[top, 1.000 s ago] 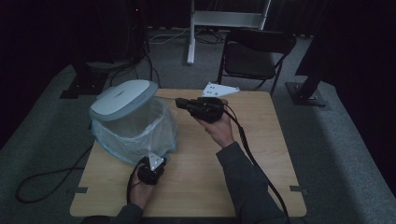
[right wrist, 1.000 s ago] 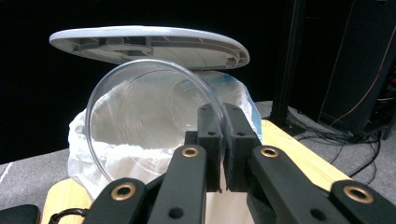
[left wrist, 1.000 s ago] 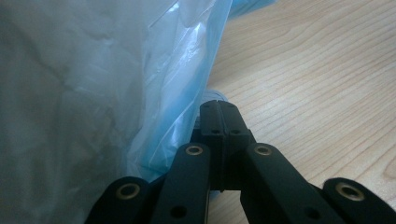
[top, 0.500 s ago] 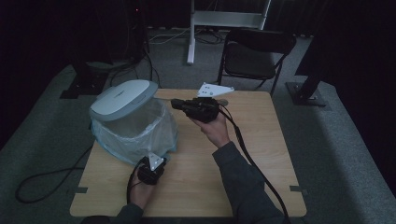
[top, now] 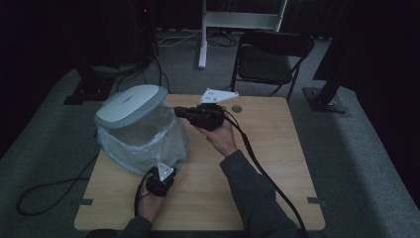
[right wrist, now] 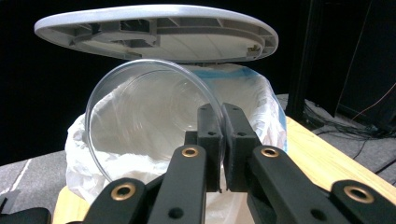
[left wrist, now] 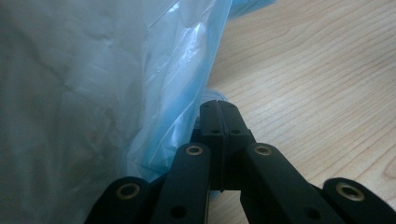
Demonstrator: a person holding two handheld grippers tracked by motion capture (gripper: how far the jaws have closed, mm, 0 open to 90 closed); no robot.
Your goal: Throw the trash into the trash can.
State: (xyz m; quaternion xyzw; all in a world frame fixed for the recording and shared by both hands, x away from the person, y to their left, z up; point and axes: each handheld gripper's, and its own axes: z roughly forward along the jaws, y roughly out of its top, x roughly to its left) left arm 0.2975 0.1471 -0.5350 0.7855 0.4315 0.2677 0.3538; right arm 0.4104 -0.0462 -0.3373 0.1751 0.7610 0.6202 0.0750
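A bin stands at the table's left with its light grey lid point(top: 131, 105) raised over a pale blue bag liner point(top: 143, 144). My right gripper point(top: 179, 111) is just right of the bin's mouth, level with the rim. In the right gripper view it point(right wrist: 220, 109) is shut on the rim of a clear plastic cup point(right wrist: 149, 121), whose open mouth faces me, under the lid point(right wrist: 159, 28) and above the liner point(right wrist: 252, 93). My left gripper point(top: 166, 171) sits low at the bin's front. Its jaws point(left wrist: 218, 103) are shut on a fold of the bag point(left wrist: 116, 93).
The wooden table point(top: 267, 148) has free room across its right half and front. A small round disc point(top: 236, 108) lies near the back edge. My right gripper's cable point(top: 262, 168) trails along the forearm. A black folding chair point(top: 270, 54) stands behind the table.
My right gripper has moved a little left with the cup, closer to the bin's mouth. The left gripper has stayed at the bag.
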